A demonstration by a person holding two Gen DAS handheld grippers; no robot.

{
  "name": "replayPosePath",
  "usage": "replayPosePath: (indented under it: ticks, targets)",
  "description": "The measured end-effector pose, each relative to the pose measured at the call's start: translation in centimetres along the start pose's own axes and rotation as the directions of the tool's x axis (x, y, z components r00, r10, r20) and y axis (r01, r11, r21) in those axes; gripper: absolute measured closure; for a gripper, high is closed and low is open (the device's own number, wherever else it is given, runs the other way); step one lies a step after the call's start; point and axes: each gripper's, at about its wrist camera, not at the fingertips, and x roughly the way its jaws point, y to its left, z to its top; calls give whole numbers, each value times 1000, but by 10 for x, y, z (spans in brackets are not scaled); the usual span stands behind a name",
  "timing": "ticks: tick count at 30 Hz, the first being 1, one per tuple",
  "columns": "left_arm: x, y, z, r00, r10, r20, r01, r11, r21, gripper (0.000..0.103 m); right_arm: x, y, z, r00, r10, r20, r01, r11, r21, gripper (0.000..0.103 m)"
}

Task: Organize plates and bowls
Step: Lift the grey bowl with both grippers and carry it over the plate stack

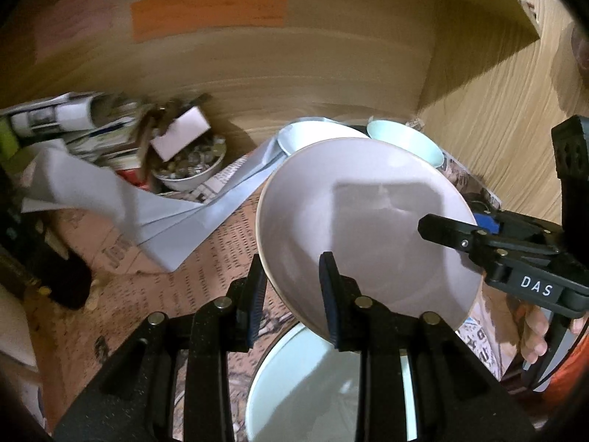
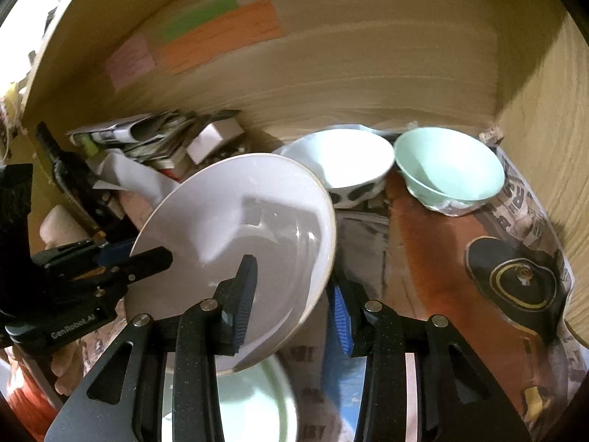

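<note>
A pale lilac plate [image 1: 368,217] is held tilted in the air by both grippers, inside a wooden shelf. My left gripper [image 1: 292,298] straddles its left rim, jaws about the edge. My right gripper [image 2: 294,302] straddles its right rim; it shows in the left wrist view [image 1: 452,232] too. The plate also shows in the right wrist view [image 2: 235,243]. Below it lies a mint plate [image 1: 316,379] [image 2: 254,401]. Behind stand a white bowl with dark spots [image 2: 342,162] and a mint bowl [image 2: 449,169].
Newspaper [image 1: 206,250] lines the shelf floor. A bowl of small shiny things [image 1: 191,165], white paper sheets [image 1: 110,199] and stacked magazines [image 1: 73,118] fill the left back. A dark bottle [image 2: 70,176] stands left. The wooden side wall [image 2: 552,129] is close on the right.
</note>
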Motion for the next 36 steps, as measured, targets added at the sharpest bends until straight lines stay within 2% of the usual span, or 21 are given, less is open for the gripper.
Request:
replayPosePath:
  ticks: [14, 27, 36]
  targets:
    - [-60, 54, -52, 995, 88, 37, -83, 990, -116, 74, 10, 71, -13, 996, 86, -24, -88, 991, -99, 74]
    - [-108, 106, -108, 978, 205, 29, -193, 954, -231, 74, 33, 141, -31, 976, 191, -109, -209, 959, -191, 74]
    - [-116, 124, -135, 976, 219, -5, -212, 940, -267, 74, 45, 167, -45, 962, 202, -183, -242, 941, -236, 75]
